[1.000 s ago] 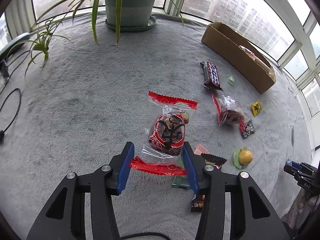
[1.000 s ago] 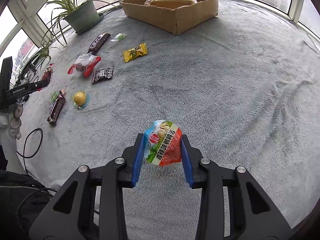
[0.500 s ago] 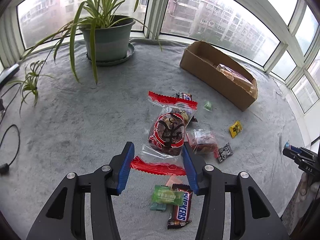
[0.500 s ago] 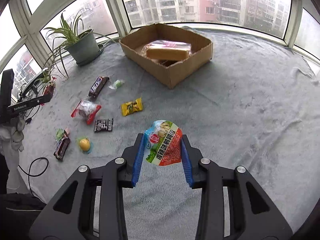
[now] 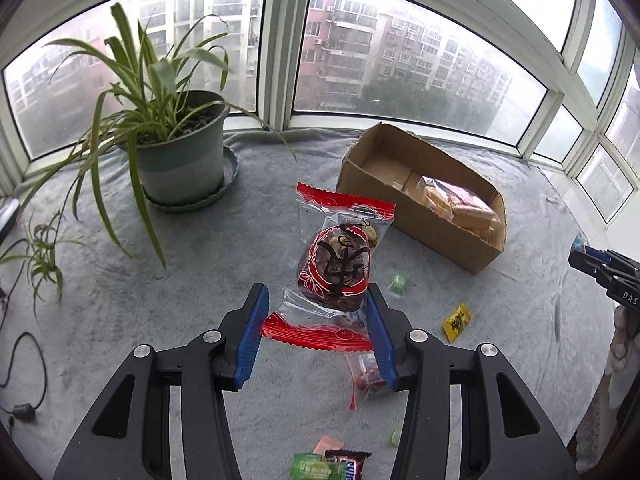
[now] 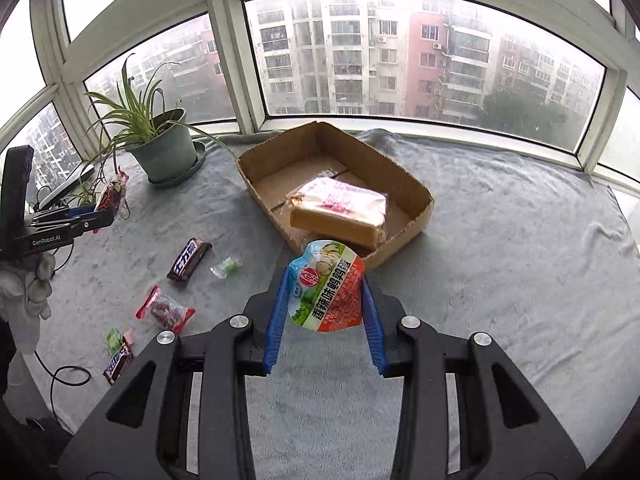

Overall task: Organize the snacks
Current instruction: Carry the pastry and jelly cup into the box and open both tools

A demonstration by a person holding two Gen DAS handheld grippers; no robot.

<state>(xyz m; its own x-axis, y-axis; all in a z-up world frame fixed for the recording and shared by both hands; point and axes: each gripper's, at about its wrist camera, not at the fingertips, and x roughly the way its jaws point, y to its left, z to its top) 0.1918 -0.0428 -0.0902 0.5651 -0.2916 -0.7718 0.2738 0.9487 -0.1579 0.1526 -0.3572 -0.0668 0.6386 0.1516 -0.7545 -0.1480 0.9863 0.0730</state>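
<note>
My left fingers are closed on a clear packet with red ends, pinched at its lower part, held up off the grey blanket. My right fingers are clamped on a small pouch with a blue, green and red label, also in the air.

Past the pouch, in the right view: cardboard box, open top, one wrapped yellow cake inside. The pouch hangs just short of the box's near wall.

In the left view the same box sits beyond and right of my packet.

Loose on the blanket, right view: dark chocolate bar, small green sweet, red-ended clear packet, second chocolate bar touching a green wrapper. Left view only: yellow sachet.

Potted plant on a saucer by the window, left of the box. Black cable at the blanket's left edge.
</note>
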